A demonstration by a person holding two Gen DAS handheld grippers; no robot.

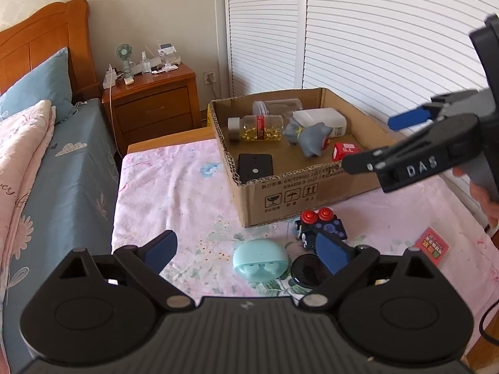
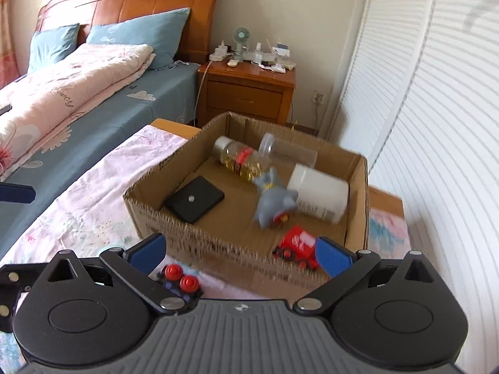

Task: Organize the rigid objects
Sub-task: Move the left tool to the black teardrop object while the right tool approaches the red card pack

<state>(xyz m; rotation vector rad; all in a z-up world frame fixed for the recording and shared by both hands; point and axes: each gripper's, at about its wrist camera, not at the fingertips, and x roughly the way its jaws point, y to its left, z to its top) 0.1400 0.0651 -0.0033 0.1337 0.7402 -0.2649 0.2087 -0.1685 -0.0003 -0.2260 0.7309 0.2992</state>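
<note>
- Left claw (image 1: 248, 254) spread, empty, low over mint earbud case (image 1: 259, 259), black round lid (image 1: 308, 272) & toy train (image 1: 321, 226) on desk: still to pack.
- Right claw (image 2: 240, 254) spread, empty, at cardboard box (image 2: 174, 212) front edge.
- Box holds approx. 6 items incl. pill bottle (image 1: 259, 128), grey figure (image 1: 307, 138); well over half done, I'd say.

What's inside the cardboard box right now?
In the cardboard box: a capsule bottle, clear jar, white bottle, grey toy, black case and red toy. The near wall hides the floor behind it.
</note>
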